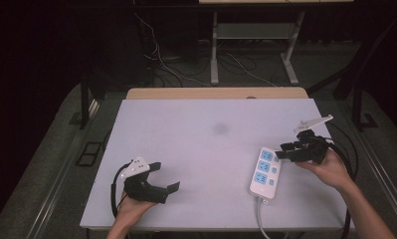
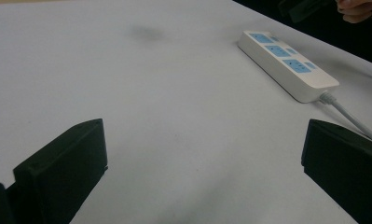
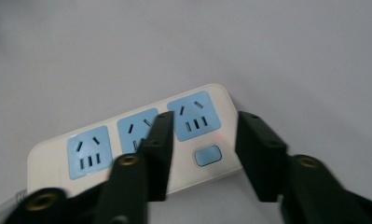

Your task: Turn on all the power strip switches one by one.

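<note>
White worktop (image 1: 206, 149) under both grippers; white power strip (image 1: 265, 173) with three blue sockets lies flat on it, just below and ahead of the right gripper (image 1: 284, 151), cable trailing off the near edge; right gripper hovers over the strip's far end, jaws apart, nothing between them, not touching; small blue switch (image 3: 208, 155) sits between its jaws; left gripper (image 1: 167, 177) well apart from the strip, jaws wide, empty.
</note>
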`<move>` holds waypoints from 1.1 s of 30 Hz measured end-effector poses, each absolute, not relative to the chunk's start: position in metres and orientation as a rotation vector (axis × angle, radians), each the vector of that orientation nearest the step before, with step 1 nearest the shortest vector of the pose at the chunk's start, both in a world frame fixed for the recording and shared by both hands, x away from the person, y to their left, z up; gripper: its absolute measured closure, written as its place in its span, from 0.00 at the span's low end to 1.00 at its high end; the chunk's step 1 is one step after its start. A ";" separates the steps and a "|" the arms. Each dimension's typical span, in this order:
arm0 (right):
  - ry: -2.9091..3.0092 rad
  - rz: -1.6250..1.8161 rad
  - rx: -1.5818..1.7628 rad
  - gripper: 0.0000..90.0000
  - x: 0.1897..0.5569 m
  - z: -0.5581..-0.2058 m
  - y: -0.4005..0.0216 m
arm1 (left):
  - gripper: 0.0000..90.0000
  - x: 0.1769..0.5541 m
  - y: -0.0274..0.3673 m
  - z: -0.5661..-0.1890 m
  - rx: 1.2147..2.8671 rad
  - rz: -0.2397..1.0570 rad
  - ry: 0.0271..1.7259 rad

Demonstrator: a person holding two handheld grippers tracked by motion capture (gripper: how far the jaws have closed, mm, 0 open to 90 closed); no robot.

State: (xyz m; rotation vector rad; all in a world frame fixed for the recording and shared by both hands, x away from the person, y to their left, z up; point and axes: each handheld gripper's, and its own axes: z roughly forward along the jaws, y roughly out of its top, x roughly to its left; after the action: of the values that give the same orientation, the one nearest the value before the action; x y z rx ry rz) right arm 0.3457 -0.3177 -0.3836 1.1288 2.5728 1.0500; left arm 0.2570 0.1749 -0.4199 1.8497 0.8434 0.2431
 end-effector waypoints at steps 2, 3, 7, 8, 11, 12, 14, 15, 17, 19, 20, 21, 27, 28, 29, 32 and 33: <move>2.516 1.089 1.163 0.44 0.339 -0.381 -0.320 | 0.00 0.257 0.175 -0.419 1.848 0.244 0.842; 2.480 1.104 1.188 0.38 0.336 -0.380 -0.321 | 0.00 0.257 0.175 -0.419 1.845 0.243 0.843; 2.412 1.159 1.267 0.13 0.321 -0.378 -0.325 | 0.00 0.256 0.175 -0.419 1.841 0.243 0.845; 2.403 1.162 1.279 0.03 0.316 -0.378 -0.324 | 0.00 0.256 0.175 -0.419 1.840 0.243 0.844; 2.366 1.185 1.289 0.00 0.303 -0.378 -0.324 | 0.00 0.256 0.175 -0.419 1.839 0.242 0.844; 2.367 1.213 1.296 0.00 0.299 -0.379 -0.325 | 0.00 0.255 0.174 -0.419 1.840 0.242 0.845; 2.354 1.253 1.306 0.00 0.293 -0.380 -0.326 | 0.00 0.255 0.174 -0.419 1.839 0.242 0.843; 2.349 1.272 1.309 0.00 0.290 -0.382 -0.326 | 0.00 0.255 0.174 -0.419 1.840 0.244 0.843; 2.341 1.296 1.311 0.00 0.284 -0.384 -0.327 | 0.00 0.255 0.174 -0.419 1.841 0.244 0.845; 2.332 1.333 1.316 0.00 0.278 -0.386 -0.328 | 0.00 0.255 0.174 -0.419 1.840 0.243 0.847; 2.325 1.344 1.315 0.00 0.275 -0.387 -0.328 | 0.00 0.255 0.174 -0.419 1.839 0.243 0.848; 2.312 1.353 1.312 0.00 0.272 -0.389 -0.328 | 0.00 0.255 0.174 -0.419 1.840 0.244 0.846; 2.291 1.412 1.306 0.00 0.253 -0.400 -0.324 | 0.00 0.255 0.173 -0.420 1.845 0.246 0.852; 2.285 1.417 1.308 0.00 0.251 -0.401 -0.324 | 0.00 0.255 0.173 -0.420 1.844 0.246 0.852; 2.281 1.419 1.306 0.00 0.249 -0.403 -0.323 | 0.00 0.254 0.173 -0.420 1.844 0.246 0.853; 2.266 1.426 1.300 0.00 0.245 -0.406 -0.323 | 0.00 0.254 0.173 -0.420 1.845 0.245 0.852; 2.262 1.431 1.298 0.00 0.244 -0.407 -0.323 | 0.00 0.254 0.173 -0.420 1.845 0.245 0.852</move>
State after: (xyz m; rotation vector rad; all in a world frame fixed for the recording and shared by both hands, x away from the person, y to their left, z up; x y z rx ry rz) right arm 0.2441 -0.3232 -0.4075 1.2983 2.2622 1.4309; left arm 0.2541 0.1734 -0.4196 1.8448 0.8520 0.2450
